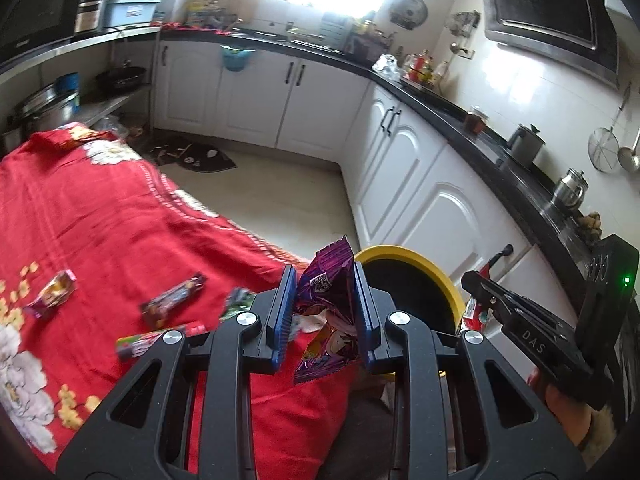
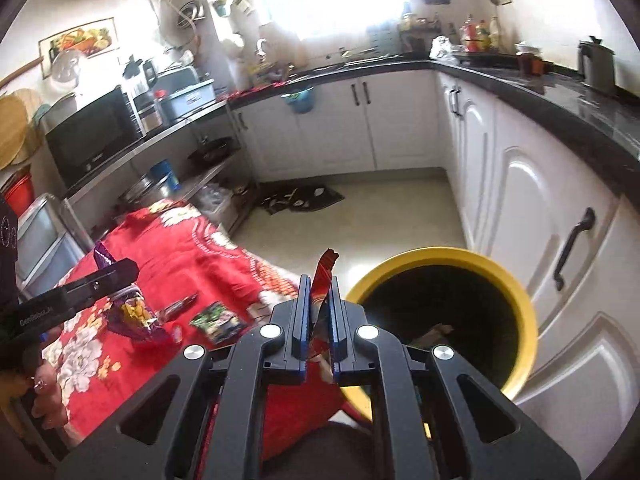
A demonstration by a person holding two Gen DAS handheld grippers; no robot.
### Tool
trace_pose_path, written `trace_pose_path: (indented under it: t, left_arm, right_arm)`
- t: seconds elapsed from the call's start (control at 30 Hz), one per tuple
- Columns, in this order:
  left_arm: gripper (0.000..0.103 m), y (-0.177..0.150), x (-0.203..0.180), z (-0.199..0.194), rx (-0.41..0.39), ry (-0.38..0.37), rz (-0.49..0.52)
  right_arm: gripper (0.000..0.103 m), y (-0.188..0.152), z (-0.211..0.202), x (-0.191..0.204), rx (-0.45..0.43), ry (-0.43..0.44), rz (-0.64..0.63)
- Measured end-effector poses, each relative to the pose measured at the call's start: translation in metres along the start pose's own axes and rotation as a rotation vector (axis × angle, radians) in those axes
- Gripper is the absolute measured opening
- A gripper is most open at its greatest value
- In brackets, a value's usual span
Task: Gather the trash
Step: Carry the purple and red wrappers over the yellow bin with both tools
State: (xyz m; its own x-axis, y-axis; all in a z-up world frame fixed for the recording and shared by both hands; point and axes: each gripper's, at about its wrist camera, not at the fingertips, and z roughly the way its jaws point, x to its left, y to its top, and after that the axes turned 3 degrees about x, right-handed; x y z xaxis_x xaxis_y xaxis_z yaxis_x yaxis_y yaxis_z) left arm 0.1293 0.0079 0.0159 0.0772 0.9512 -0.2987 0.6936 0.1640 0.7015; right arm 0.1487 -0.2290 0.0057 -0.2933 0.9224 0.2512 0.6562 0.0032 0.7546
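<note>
My left gripper [image 1: 325,280] is shut on a purple snack wrapper [image 1: 330,312], held over the right edge of the red-clothed table [image 1: 100,220], just left of the yellow-rimmed trash bin [image 1: 408,258]. My right gripper [image 2: 321,288] is shut on a red wrapper [image 2: 323,280], held just left of the bin's rim [image 2: 524,320]. The right gripper also shows in the left wrist view [image 1: 480,284]; the left gripper with its purple wrapper [image 2: 132,316] shows in the right wrist view. Several wrappers lie on the cloth: a dark bar wrapper [image 1: 174,298], a small packet [image 1: 50,294], a green packet [image 2: 218,322].
White cabinets [image 2: 540,240] under a black counter [image 1: 500,168] stand right of the bin. A metal shelf with pots and a microwave [image 2: 96,136] stands behind the table. A dark mat [image 1: 192,156] lies on the pale floor.
</note>
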Motion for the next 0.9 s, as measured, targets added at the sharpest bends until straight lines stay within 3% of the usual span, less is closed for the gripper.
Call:
trace_pose_path:
  t: [0.43, 0.9]
  left_arm:
    - [0.021, 0.013, -0.049, 0.028, 0.014, -0.066, 0.088]
    - [0.021, 0.026, -0.090, 0.067, 0.040, -0.111, 0.144]
  right_arm:
    - [0.008, 0.005, -0.018, -0.048, -0.059, -0.094, 0.064]
    - [0.008, -0.004, -0.007, -0.094, -0.054, -0.196, 0.122]
